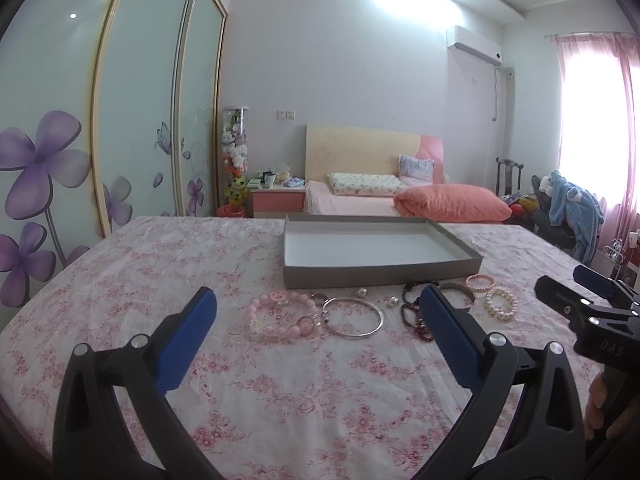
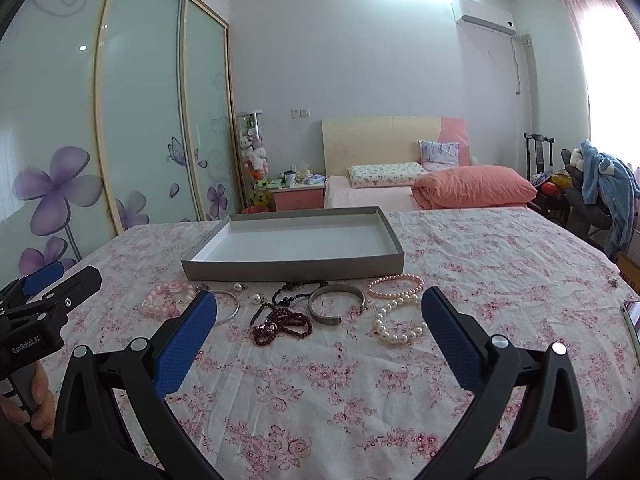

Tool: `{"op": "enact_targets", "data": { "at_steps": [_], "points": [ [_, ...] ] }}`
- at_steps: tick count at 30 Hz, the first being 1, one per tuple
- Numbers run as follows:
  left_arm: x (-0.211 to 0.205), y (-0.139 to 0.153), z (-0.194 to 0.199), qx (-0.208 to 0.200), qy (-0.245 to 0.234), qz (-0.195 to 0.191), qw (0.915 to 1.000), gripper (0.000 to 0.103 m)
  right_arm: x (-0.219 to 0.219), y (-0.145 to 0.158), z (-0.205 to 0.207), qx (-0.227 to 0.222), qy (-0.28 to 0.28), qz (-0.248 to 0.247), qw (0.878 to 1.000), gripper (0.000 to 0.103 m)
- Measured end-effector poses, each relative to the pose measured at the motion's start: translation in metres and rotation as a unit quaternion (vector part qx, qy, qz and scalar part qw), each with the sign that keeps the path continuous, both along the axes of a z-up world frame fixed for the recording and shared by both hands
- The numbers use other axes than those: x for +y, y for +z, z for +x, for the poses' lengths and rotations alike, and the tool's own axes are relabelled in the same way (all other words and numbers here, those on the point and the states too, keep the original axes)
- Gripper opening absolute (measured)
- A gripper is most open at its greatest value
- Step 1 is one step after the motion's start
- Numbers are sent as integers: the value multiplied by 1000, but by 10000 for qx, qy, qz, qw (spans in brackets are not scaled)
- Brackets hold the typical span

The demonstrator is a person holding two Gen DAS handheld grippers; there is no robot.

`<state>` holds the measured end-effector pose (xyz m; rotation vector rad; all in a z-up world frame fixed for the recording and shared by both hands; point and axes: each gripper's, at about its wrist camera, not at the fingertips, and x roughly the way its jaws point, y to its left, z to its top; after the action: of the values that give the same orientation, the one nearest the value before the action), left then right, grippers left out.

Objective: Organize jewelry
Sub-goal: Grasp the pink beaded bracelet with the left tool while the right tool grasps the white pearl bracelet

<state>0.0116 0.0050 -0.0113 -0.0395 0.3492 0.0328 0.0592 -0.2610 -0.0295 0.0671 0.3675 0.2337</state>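
Observation:
A shallow grey box (image 1: 380,272) (image 2: 292,270) with a white inside stands empty on the flowered cloth. In front of it lie a pink bead bracelet (image 1: 280,314) (image 2: 164,300), a thin silver bangle (image 1: 354,316) (image 2: 230,308), two loose pearl earrings (image 1: 391,301) (image 2: 258,299), dark red and black bead strands (image 1: 414,314) (image 2: 282,322), a grey metal cuff (image 2: 336,304), a small pink pearl bracelet (image 1: 480,282) (image 2: 396,285) and a white pearl bracelet (image 1: 501,303) (image 2: 400,322). My left gripper (image 1: 318,306) is open and empty above the pink bracelet and bangle. My right gripper (image 2: 319,306) is open and empty above the dark beads and cuff.
The cloth-covered table (image 1: 280,380) (image 2: 500,272) runs wide on both sides. Behind it are a bed with an orange quilt (image 1: 452,200), a pink nightstand (image 1: 276,196) and a wardrobe with purple flowers (image 1: 44,160). A chair with blue clothes (image 2: 604,188) stands at the right.

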Motion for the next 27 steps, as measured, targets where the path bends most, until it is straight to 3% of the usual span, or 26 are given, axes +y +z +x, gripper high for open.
{"op": "enact_targets", "data": {
  "at_steps": [6,12,18,21,24,27],
  "points": [
    [14,-7,23,616,181,118,9979,99,-20,-11,32,775,-128,174,9968,101],
    [41,-22,63,1489,150,-110,9887,99,-51,-26,80,1707,-487,403,9833,100],
    [68,-36,99,2116,137,-544,9758,99,-62,-42,126,2322,-806,114,9693,63],
    [75,-41,110,2250,255,-525,9726,99,-61,-54,141,2584,-871,-25,9621,47],
    [79,-44,118,2348,302,-419,9707,99,-53,-57,139,2522,-923,-338,9627,34],
    [77,-47,126,2467,286,-287,9683,86,-48,-59,136,2463,-918,-505,9635,22]
  ]
}}
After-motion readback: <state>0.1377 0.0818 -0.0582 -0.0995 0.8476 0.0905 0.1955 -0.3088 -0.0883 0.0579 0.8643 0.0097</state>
